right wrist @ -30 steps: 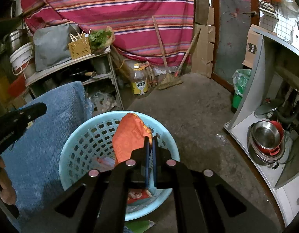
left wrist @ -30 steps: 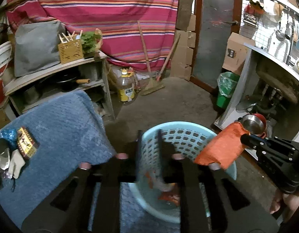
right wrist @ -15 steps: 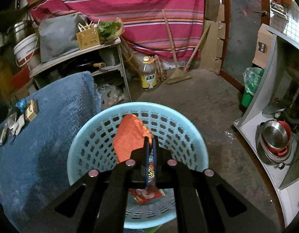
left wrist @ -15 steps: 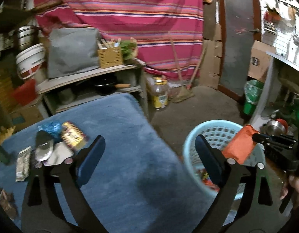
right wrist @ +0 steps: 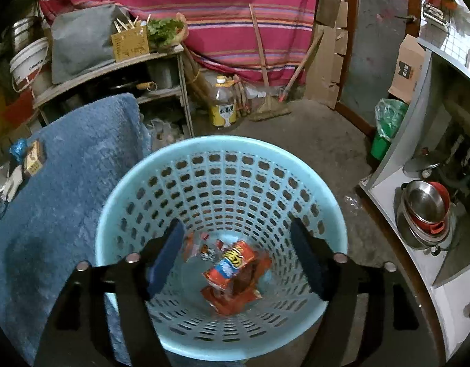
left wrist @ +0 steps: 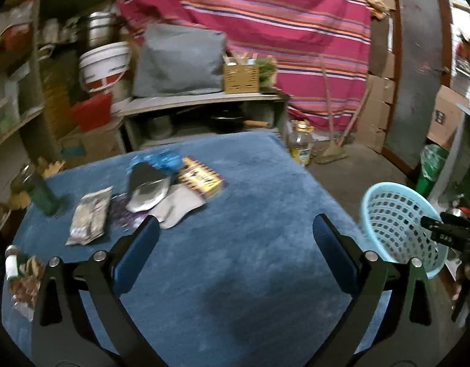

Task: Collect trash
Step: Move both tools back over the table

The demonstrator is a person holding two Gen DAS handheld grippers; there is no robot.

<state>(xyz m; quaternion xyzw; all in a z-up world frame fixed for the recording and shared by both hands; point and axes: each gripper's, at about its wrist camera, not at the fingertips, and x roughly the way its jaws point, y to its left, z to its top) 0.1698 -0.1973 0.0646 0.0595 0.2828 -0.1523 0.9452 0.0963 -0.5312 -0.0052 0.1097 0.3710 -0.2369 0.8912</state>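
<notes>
My left gripper (left wrist: 236, 223) hovers over the blue-covered table (left wrist: 235, 290), its jaws opening wide with nothing between them. Ahead of it lie a grey-white wrapper (left wrist: 180, 208), a silver wrapper (left wrist: 149, 192), a yellow-red packet (left wrist: 201, 180), a crinkled blue wrapper (left wrist: 164, 159) and a pale sachet (left wrist: 89, 214). My right gripper (right wrist: 236, 223) is above the light-blue basket (right wrist: 222, 142), jaws opening and empty. An orange snack bag (right wrist: 232, 263) lies on other wrappers at the basket's bottom. The basket (left wrist: 397, 214) stands at the table's right edge.
A green bottle (left wrist: 41, 189) stands at the table's left, with a small jar (left wrist: 12, 264) nearer. Behind are a shelf (left wrist: 204, 99) with a grey bag, a white bucket (left wrist: 105, 64), an oil bottle (right wrist: 222, 107) and a broom on the floor. Steel pans (right wrist: 424, 211) sit at the right.
My right jaws opened and the orange bag dropped into the basket. My left gripper swung left from the basket to over the table and opened wide.
</notes>
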